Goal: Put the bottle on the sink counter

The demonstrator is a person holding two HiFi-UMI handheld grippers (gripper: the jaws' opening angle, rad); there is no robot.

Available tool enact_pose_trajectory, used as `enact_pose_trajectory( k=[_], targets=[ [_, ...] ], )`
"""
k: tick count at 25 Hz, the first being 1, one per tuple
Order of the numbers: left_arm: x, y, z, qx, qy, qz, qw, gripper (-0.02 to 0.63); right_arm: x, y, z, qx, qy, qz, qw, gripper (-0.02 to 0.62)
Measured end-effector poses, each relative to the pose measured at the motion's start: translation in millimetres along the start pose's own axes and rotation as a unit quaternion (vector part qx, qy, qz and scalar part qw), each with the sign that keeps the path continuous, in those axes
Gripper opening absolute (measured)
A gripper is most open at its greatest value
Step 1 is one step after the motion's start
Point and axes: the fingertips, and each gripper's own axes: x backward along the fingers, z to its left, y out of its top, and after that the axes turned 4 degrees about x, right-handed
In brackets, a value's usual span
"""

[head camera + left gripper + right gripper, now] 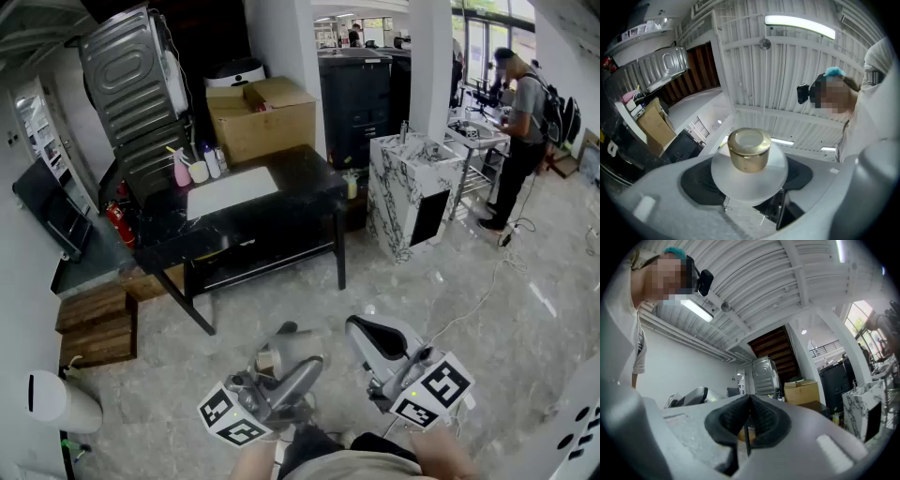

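Black counter: white basin, pink bottle, cardboard box at back.

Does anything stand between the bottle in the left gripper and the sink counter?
Nothing visible does. The bottle, held in the left gripper, has only open marble floor before the black sink counter; small containers stand only at its far left corner.
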Motion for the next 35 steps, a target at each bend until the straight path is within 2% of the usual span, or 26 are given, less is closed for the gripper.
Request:
enact_pose_trajectory(
  k=[5, 11, 15, 19, 23, 26, 29, 35],
  targets=[
    [0.3, 8.5, 3.3, 0.005, -0.003, -0.009, 0.9999, 0.334, -8.0, 10.0, 8.0, 0.006, 0.012, -0.01, 1.0, 0.003],
    [-5.0, 17.3, 1.7, -0.013, -0.015, -0.009, 0.9998, 0.334, -5.5, 7.2, 7.7, 0.008, -0.008, -0.011, 1.0, 0.003],
    [-10.7, 15.3, 1.8, 0.004, -0.019, -0.016, 0.9997, 0.334, -3.8, 9.1, 6.7, -0.015, 0.011, -0.019, 1.0, 0.003],
    [-12.3, 9.3, 2.8, 0.016, -0.023, -0.026, 0.9993, 0.334, 1.9, 5.9, -2.9, -0.015, 0.0, -0.022, 1.0, 0.003],
    [-15.3, 6.0, 8.3, 0.022, -0.016, -0.033, 0.9991, 0.334, 4.8, -3.1, -11.6, -0.028, -0.003, -0.01, 1.0, 0.003],
    [-13.9, 1.3, 13.5, 0.008, -0.001, -0.03, 0.9995, 0.334, 6.1, -10.2, -13.6, -0.035, 0.002, -0.003, 0.999, 0.003],
    [-19.0, 0.9, 22.5, -0.007, 0.012, -0.025, 0.9996, 0.334, 2.4, -11.8, -28.5, -0.04, -0.006, -0.009, 0.999, 0.003],
    [-34.3, 10.3, 55.3, -0.009, 0.016, -0.032, 0.9993, 0.334, -21.9, -15.4, -67.1, -0.046, -0.028, -0.02, 0.998, 0.003]
  ],
)
